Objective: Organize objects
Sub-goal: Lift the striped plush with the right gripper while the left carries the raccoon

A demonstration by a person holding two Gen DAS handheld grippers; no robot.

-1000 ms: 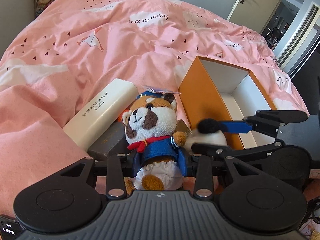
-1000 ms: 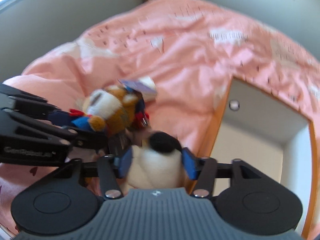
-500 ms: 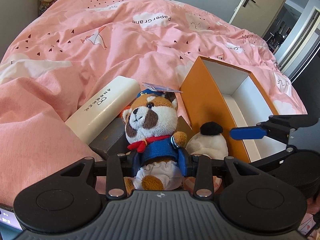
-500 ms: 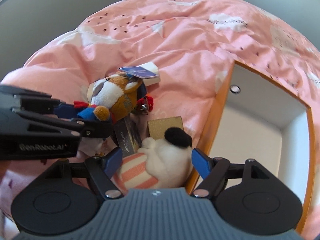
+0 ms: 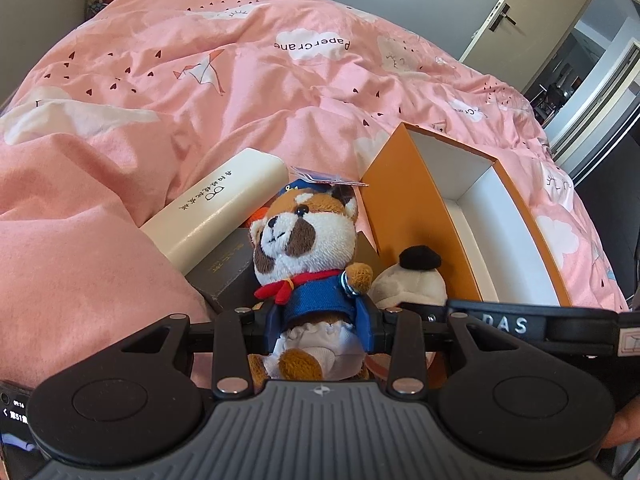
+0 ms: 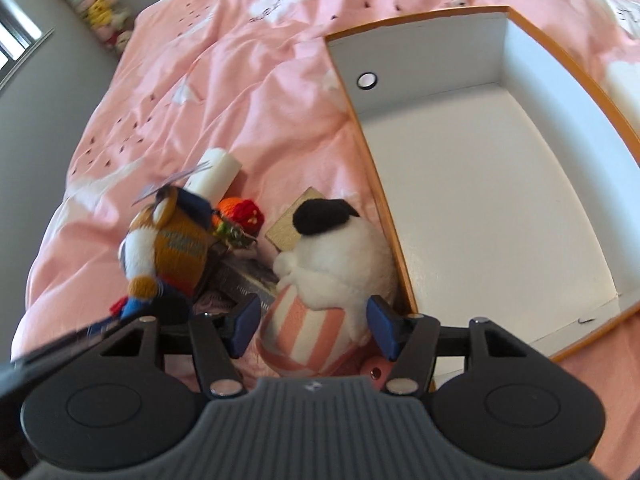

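My left gripper [image 5: 320, 324] is shut on the blue-clad body of a brown and white plush dog [image 5: 308, 248] and holds it upright over a heap of objects. Right beside it a white plush toy [image 6: 332, 264] with a black ear and a pink striped outfit leans on the orange box [image 6: 420, 48]. My right gripper [image 6: 314, 326] straddles its striped body. Its jaws are closing and the blue pads [image 6: 244, 324] meet the toy's sides. In the left wrist view the white plush toy [image 5: 412, 280] shows behind the right gripper's black body [image 5: 520, 324]. The box is open, with a bare white inside.
A cream glasses case [image 5: 216, 216], a dark box [image 5: 224, 268], a tan card [image 6: 286, 232] and a small orange and red toy [image 6: 240, 216] lie in the heap on the pink quilt [image 5: 200, 80]. A phone [image 5: 12, 412] sits lower left. A door [image 5: 520, 20] is far right.
The right gripper let go of the white plush toy, rolled, and came back around its striped body. The left gripper still holds the plush dog in about the same place.
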